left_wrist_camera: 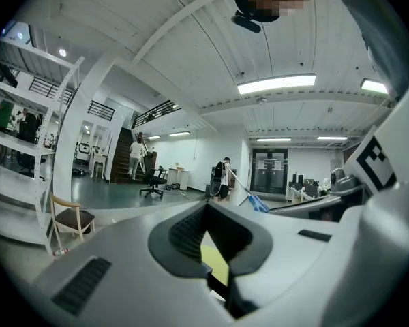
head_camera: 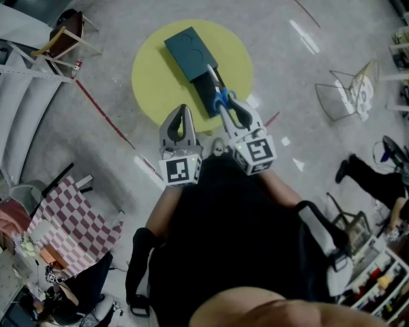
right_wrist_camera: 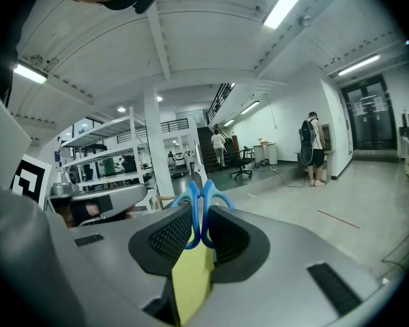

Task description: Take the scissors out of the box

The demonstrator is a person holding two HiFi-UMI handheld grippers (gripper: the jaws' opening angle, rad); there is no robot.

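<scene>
A dark teal box (head_camera: 189, 48) lies on the round yellow table (head_camera: 153, 80), with its dark open part (head_camera: 206, 92) toward me. The scissors (head_camera: 221, 99) have blue handles, and their blades point away over that open part. My right gripper (head_camera: 227, 109) is shut on the blue handles; in the right gripper view the handle loops (right_wrist_camera: 203, 197) stand up between the pads of the right gripper (right_wrist_camera: 201, 218). My left gripper (head_camera: 183, 110) hovers at the table's near edge, left of the scissors. The left gripper (left_wrist_camera: 206, 213) has its tips together with nothing in them.
A wooden chair (head_camera: 65, 39) stands at the far left and a wire chair (head_camera: 347, 90) at the right. A checkered cloth (head_camera: 75, 216) covers something at the lower left. A person (head_camera: 385, 182) sits at the right. Red floor lines (head_camera: 105, 114) run past the table.
</scene>
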